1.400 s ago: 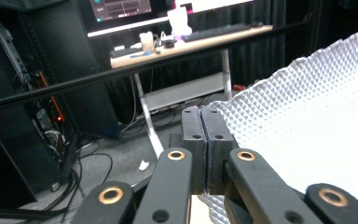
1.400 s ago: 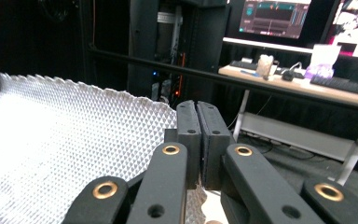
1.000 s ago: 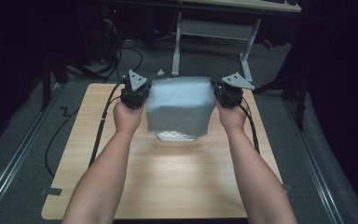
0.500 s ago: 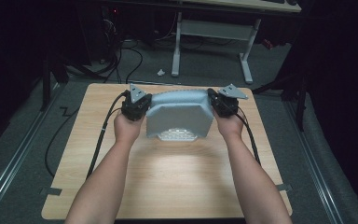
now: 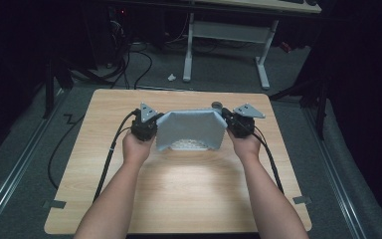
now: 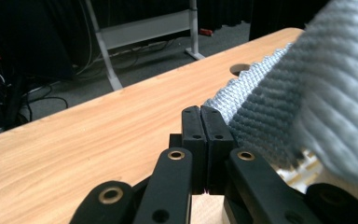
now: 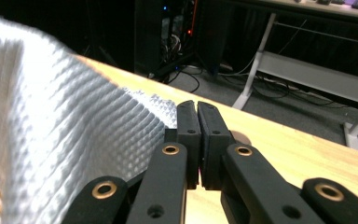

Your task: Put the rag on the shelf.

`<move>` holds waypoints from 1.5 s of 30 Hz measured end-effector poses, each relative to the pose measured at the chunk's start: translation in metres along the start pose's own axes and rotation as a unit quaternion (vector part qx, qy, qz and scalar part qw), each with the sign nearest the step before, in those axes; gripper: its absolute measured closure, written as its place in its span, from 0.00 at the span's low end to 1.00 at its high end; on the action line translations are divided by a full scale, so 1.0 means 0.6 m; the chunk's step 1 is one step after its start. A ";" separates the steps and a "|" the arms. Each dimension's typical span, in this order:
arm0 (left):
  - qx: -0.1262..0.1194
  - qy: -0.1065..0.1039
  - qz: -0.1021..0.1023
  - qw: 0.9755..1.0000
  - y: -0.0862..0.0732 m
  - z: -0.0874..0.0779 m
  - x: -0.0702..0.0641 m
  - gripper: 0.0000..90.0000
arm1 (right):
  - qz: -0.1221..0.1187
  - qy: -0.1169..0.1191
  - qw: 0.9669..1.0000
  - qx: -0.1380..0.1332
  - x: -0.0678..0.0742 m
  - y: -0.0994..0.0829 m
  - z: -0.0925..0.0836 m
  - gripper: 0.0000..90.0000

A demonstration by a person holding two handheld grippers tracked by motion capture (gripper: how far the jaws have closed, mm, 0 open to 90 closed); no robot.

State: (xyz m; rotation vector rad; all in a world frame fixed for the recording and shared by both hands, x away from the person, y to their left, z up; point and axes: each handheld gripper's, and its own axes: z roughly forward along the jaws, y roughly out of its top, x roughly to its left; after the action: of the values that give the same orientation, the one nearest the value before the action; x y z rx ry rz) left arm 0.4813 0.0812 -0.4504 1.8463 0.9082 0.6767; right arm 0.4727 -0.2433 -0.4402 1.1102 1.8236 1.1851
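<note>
We hold a grey waffle-weave cloth [image 5: 191, 128] stretched between the tongs: the left gripper [image 6: 200, 116] pinches one corner, the right gripper [image 7: 198, 114] the other, jaws pressed together on fabric. We judge we're laying it onto the wooden table [image 5: 189, 199]; next, lower evenly, then release.

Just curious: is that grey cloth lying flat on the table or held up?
Held up. The cloth hangs stretched between the left gripper and right gripper, sagging toward the table.

Both forearms extended; left gripper [image 5: 146, 124], right gripper [image 5: 238, 122] level, fingers apparently clamped.
</note>
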 end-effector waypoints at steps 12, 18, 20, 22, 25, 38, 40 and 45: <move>0.014 -0.012 -0.011 1.000 -0.027 0.004 0.000 0.99 | 0.006 0.004 1.000 0.015 0.016 -0.033 0.015 0.99; 0.015 -0.014 -0.013 1.000 -0.032 0.003 0.002 0.98 | 0.009 0.005 1.000 0.020 0.013 -0.045 0.017 0.99; 0.014 -0.014 -0.021 1.000 -0.031 0.001 0.006 0.91 | 0.017 0.005 1.000 0.019 0.013 -0.044 0.017 0.93; 0.017 -0.011 -0.025 0.999 -0.031 0.000 0.010 0.87 | 0.023 0.007 1.000 0.015 0.010 -0.042 0.017 0.89; 0.021 -0.006 -0.036 0.999 -0.031 -0.003 0.017 0.79 | 0.029 0.002 0.999 0.013 0.006 -0.039 0.014 0.88; 0.003 -0.021 -0.101 0.995 -0.029 -0.014 0.042 0.68 | 0.018 -0.009 1.000 0.010 -0.006 -0.029 -0.005 0.84; -0.011 -0.018 -0.109 0.994 -0.025 -0.017 0.044 0.65 | 0.017 -0.008 1.000 0.012 -0.004 -0.030 -0.006 0.84; -0.024 -0.003 -0.122 0.992 -0.019 -0.027 0.057 0.60 | 0.013 -0.012 1.000 0.014 -0.004 -0.041 -0.011 0.85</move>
State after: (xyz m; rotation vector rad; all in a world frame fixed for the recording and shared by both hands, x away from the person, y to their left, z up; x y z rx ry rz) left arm 0.4850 0.1203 -0.4518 1.6598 1.0831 0.5351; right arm 0.4610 -0.2534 -0.4608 1.1635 1.8181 1.1590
